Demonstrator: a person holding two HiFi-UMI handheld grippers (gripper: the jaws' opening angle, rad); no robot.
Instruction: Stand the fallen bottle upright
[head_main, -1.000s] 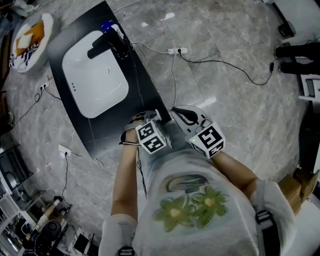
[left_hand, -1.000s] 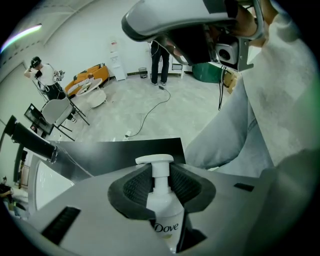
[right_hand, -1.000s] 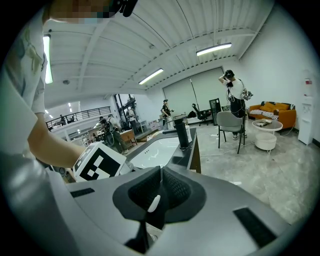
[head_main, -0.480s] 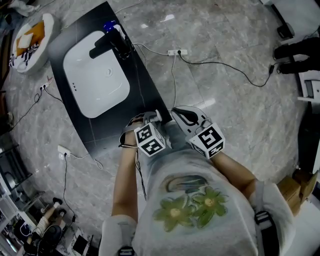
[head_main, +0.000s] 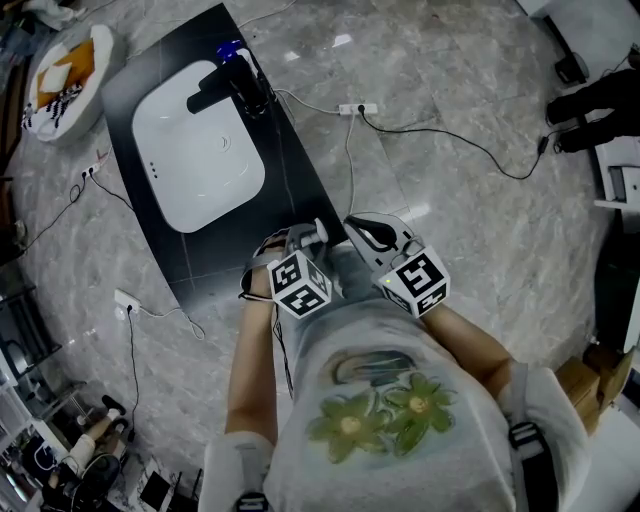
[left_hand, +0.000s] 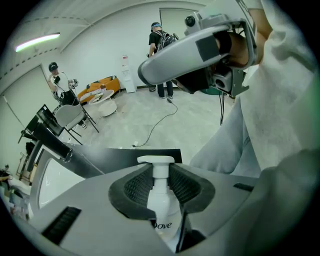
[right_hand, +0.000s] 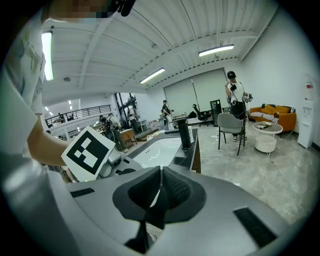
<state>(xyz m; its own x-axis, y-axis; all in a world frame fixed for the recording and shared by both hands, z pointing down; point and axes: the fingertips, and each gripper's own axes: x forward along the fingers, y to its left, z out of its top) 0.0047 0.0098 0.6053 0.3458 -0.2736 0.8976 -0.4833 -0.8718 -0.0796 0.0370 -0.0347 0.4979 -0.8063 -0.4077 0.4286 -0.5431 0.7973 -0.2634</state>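
A white pump bottle (left_hand: 162, 212) with a "Dove" label stands between the pads of my left gripper (left_hand: 161, 185), which is shut on its neck just under the pump head (left_hand: 156, 161). In the head view the left gripper (head_main: 303, 238) hangs over the near corner of the black counter (head_main: 290, 180), and the bottle's white pump (head_main: 318, 230) shows at its tip. Close beside it on the right is my right gripper (head_main: 362, 230). In its own view the right gripper (right_hand: 160, 187) is shut, with nothing between its pads.
A white sink (head_main: 200, 150) with a black faucet (head_main: 228, 85) is set in the counter. A power strip and cables (head_main: 357, 105) lie on the marble floor beyond. A round table (head_main: 62, 70) stands at the far left. People (left_hand: 160, 35) and chairs (right_hand: 232, 125) are farther off.
The left gripper has lifted and tilted slightly with the bottle still in it. The right gripper has kept still. The head view has shifted a little.
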